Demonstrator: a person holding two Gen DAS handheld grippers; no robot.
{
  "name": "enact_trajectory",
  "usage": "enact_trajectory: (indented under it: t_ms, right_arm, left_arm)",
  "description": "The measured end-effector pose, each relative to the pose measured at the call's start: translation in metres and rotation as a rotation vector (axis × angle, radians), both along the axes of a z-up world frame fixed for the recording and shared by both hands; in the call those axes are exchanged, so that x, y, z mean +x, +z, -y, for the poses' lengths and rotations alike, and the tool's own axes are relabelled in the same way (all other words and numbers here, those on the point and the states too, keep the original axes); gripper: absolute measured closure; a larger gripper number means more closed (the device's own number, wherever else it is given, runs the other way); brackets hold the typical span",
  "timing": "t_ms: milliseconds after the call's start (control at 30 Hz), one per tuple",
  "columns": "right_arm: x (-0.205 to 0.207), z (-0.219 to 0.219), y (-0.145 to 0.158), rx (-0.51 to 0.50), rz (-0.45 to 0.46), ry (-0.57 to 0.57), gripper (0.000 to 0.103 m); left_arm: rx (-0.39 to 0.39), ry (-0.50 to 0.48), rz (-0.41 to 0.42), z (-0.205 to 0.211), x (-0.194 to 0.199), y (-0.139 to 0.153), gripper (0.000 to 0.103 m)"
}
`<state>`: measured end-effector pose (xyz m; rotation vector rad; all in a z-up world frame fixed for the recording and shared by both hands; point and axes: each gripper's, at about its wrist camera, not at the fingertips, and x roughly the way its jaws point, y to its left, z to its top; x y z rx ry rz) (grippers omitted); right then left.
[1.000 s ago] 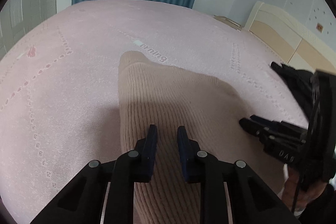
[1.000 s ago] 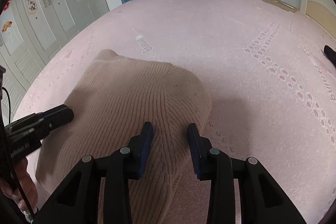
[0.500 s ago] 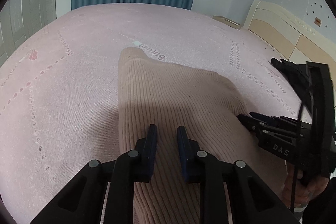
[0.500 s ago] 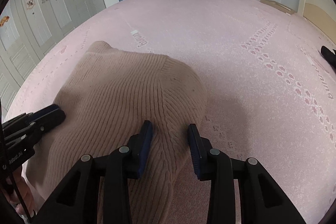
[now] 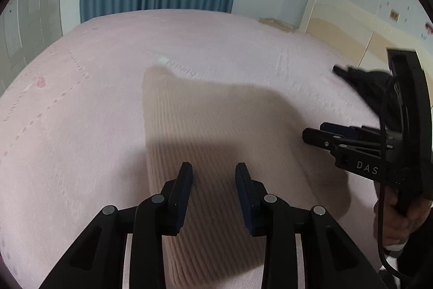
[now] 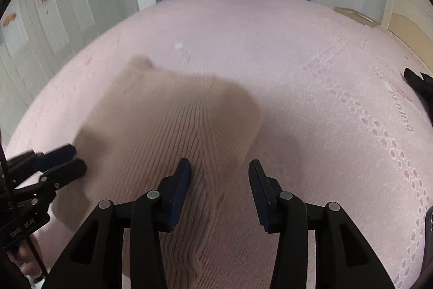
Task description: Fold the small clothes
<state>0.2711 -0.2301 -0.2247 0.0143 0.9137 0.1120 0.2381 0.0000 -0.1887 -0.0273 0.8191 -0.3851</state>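
Beige knit garment (image 5: 216,126) on pink bedspread (image 5: 81,113)

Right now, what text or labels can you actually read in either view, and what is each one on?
"DAS": white letters on the right hand-held gripper, seen from the left wrist.
Pink woven lettering on the bedspread, at the right of the right wrist view: upside down, too blurred to read.
White print on the left hand-held gripper, on its body: too blurred to read.
Woven word beyond the sweater: blurred, unreadable.
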Motion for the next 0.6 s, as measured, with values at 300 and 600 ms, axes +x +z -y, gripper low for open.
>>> enact_trajectory:
  t_ms: [300,600]
  right_arm:
    - [0.041,0.001,0.000,0.001,0.020,-0.017,0.068]
    - [0.058,-0.007,-0.035,-0.091,-0.039,-0.030,0.071]
  left_arm:
    - [-0.030,0.008,-0.024,-0.003,0.071,-0.006,0.073]
    - [0.021,0.029,-0.055,-0.001,0.097,-0.026,0.073]
